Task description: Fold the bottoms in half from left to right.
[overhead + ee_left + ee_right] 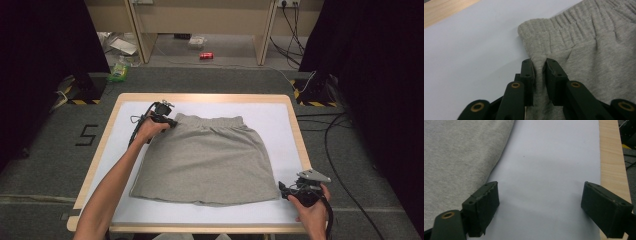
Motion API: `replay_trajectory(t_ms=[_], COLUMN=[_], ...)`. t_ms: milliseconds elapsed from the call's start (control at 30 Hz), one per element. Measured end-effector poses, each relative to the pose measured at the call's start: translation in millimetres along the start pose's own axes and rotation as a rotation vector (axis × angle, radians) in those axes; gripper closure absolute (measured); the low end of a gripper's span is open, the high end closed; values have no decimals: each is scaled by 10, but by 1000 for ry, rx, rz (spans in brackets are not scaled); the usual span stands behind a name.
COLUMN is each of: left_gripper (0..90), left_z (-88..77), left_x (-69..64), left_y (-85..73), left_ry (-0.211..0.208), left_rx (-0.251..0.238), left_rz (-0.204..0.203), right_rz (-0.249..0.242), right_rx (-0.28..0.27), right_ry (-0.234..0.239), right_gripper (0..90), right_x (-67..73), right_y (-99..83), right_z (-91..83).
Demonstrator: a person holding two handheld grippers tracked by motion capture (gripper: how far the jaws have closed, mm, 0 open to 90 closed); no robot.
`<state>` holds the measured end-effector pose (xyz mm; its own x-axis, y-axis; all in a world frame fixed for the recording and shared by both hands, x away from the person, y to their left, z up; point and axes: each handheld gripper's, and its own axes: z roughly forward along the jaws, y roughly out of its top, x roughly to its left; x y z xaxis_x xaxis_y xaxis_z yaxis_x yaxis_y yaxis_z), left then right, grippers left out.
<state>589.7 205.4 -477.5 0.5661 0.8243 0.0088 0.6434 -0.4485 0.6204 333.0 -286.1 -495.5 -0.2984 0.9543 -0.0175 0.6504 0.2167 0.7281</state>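
Shorts (207, 160): grey, spread flat on the white sheet (280, 120) that covers the table (295, 125); elastic waistband at the far side, hems toward the person.
Left gripper (538, 65): at the far left corner of the shorts, just below the waistband; jaws nearly together, pinching a raised fold of the grey cloth between the pads.
Right gripper (539, 207): near the shorts' near right corner, over bare sheet; jaws wide apart with nothing between them; the cloth edge lies just beside one pad.
Hands: each one holds its gripper, forearms entering from the near edge.
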Motion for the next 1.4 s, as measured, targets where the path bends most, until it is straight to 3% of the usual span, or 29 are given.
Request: replay_trajectory(t_ms=[267,400,667,700,833,867,900,1033,1400], left_gripper=[778,779,779,779,778,778,778,777,777], left_z=[3,3,4,5,2,2,2,2,5], left_x=[-4,-16,-5,-4,2,5,6,18,7], left_y=[5,5,3,3,0,-1,-3,-7,-6], left_ry=[2,12,3,3,0,-3,-5,-9,-3], left_rx=[2,4,2,2,2,2,1,-2,-2], left_rz=[-9,3,-11,-13,-14,-17,-22,-24,-21], right_rz=[-33,-41,-67,-82,-112,-126,-126,-146,-233], right_rx=[-39,-57,-88,-99,-110,-115,-115,-122,-152], right_ry=[12,24,50,68,100,125,125,177,284], right_gripper=[232,232,244,246,249,250,250,254,266], right_x=[86,167,355,452,612,724,724,965,1662], right_y=[22,69,138,179,238,273,273,346,576], right_z=[-27,-60,-115,-127,-129,-125,-125,-102,38])
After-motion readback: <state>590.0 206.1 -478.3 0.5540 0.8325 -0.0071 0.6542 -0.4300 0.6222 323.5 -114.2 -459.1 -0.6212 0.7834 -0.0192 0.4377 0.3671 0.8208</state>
